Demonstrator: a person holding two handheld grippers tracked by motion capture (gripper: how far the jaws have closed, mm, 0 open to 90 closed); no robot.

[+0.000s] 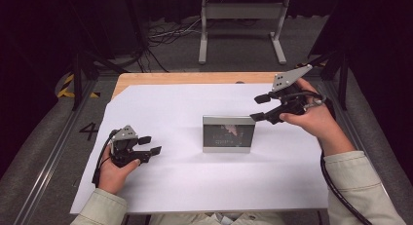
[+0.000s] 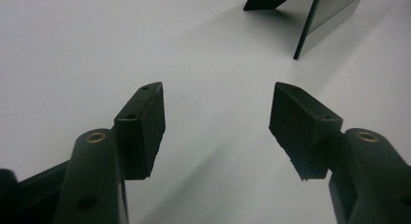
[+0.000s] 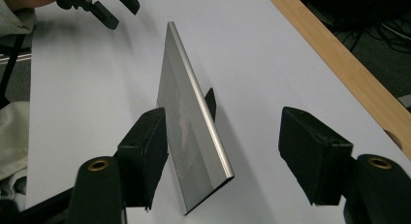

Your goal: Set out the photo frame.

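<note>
Photo frame (image 1: pixel 228 134): stands upright on its rear prop, on the white sheet (image 1: pixel 185 186) covering the worktop (image 1: pixel 146 78), silver-edged, dark picture facing the person.
Left gripper (image 1: pixel 149 145): well to the left of the photo frame, low over the sheet, jaws spread apart, nothing between them.
Right gripper (image 1: pixel 259 107): just beside the frame's upper right corner, raised, jaws apart; the frame's edge sits between them, unpressed.

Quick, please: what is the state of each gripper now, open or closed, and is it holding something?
Left gripper: open, holds nothing.
Right gripper: open; the picture frame stands between its jaws, not gripped.
</note>
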